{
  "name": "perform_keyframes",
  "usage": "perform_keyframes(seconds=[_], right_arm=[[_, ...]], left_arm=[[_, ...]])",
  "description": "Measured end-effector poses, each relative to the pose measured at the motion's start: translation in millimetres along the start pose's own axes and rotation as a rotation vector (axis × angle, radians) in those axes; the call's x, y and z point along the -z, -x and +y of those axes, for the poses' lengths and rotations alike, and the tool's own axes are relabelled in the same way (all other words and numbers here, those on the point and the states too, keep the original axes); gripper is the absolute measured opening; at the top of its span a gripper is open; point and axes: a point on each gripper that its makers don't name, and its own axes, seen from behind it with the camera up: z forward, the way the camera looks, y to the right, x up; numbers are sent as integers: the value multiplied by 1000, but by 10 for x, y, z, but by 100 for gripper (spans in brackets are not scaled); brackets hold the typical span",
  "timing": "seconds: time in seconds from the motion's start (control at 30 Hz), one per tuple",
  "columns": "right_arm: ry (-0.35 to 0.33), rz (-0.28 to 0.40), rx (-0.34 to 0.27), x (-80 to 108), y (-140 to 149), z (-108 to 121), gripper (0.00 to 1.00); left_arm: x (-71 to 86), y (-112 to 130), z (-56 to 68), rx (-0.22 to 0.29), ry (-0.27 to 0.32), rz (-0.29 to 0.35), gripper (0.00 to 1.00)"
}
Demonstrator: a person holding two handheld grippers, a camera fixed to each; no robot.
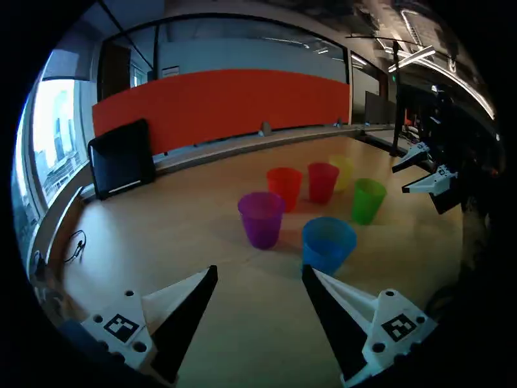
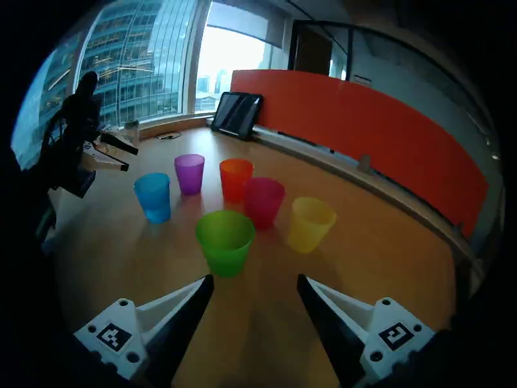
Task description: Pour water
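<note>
On wooden table (image 2: 388, 258), six cups (image 2: 263, 200), orange partition (image 2: 388, 136)

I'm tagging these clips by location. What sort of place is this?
Probably an office, high up in a city: a long wooden table backed by an orange partition, a glass-walled room behind it, and tall windows looking onto high-rise towers.

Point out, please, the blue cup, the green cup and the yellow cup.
blue cup (image 1: 329, 255), left gripper view, on its front wall.
green cup (image 2: 226, 258), right gripper view, on its front wall.
yellow cup (image 2: 309, 234), right gripper view, on its side wall.
</note>
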Motion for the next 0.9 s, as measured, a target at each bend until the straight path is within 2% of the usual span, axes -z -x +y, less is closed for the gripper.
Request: perform_keyframes(seconds=[0.2, 0.37, 0.6, 0.9], right_arm=[[77, 60, -23, 121, -91, 89, 100], [150, 94, -44, 208, -112, 198, 100], [253, 153, -88, 321, -167, 367, 100], [392, 264, -106, 454, -368, 568, 100]], left_arm=[[65, -175, -160, 62, -67, 80, 97], [103, -335, -224, 107, -100, 146, 97], [191, -558, -337, 131, -191, 248, 97], [292, -744, -375, 165, -275, 359, 97]])
